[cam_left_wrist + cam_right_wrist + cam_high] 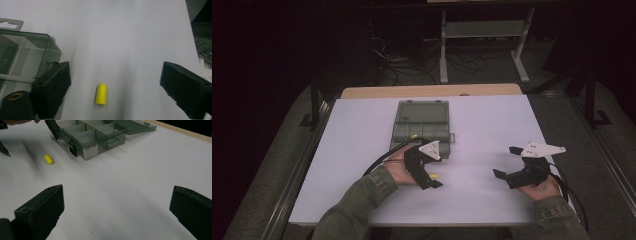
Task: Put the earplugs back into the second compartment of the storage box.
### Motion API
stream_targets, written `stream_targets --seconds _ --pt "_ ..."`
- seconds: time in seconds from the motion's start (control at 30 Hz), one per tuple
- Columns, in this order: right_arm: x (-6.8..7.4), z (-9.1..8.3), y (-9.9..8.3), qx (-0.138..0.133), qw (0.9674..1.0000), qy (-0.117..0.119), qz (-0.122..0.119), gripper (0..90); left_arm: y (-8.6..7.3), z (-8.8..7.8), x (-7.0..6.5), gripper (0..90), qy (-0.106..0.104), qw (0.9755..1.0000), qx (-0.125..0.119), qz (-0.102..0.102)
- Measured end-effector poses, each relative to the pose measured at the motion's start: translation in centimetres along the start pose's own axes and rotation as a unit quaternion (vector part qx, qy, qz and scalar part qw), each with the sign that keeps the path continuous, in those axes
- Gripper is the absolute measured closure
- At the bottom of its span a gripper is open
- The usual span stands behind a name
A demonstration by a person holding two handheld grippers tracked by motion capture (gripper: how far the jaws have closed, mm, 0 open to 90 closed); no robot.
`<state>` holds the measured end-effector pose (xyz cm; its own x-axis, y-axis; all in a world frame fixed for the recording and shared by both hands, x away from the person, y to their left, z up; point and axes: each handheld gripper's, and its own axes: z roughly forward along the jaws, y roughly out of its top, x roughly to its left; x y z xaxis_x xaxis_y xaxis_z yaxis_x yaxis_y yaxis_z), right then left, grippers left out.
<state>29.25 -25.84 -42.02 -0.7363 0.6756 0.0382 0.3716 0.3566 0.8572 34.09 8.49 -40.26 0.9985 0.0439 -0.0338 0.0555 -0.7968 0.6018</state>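
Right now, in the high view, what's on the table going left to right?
Left hand-held gripper over a small yellow piece → open clear compartment box, farther back → right hand-held gripper. All sit on the white table.

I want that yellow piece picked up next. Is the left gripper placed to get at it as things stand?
Probably yes. The left gripper is open, and the yellow piece lies on the bare white table between its fingers, with nothing over it. The clear box sits off to one side.

Plug [101,94] lies on table [492,130] just before the box [421,126] (lid open).
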Motion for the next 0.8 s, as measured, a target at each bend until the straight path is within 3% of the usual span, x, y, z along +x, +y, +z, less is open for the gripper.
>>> stream_targets --seconds 0.13,0.23,0.5,0.7,0.8 --pt "0.0 0.0 0.0 0.001 1.0000 0.000 0.000 0.0 -0.2 0.8 0.1 17.1 0.004 0.9995 0.031 0.002" --pt "0.0 0.0 0.0 0.002 1.0000 0.000 0.000 0.0 -0.6 1.2 0.3 20.3 0.005 0.9992 0.039 -0.004" --pt "0.1 0.2 -0.1 0.007 1.0000 0.001 -0.001 0.0 -1.2 1.6 0.8 32.3 -0.001 0.9987 0.049 -0.014" --pt "0.1 0.2 -0.1 0.006 1.0000 0.001 -0.001 0.0 -1.5 2.1 0.9 43.7 0.011 0.9975 0.069 -0.003" --pt "0.1 0.2 -0.1 0.006 1.0000 0.001 -0.001 0.0 -1.5 2.1 1.0 47.8 0.015 0.9977 0.065 -0.004"
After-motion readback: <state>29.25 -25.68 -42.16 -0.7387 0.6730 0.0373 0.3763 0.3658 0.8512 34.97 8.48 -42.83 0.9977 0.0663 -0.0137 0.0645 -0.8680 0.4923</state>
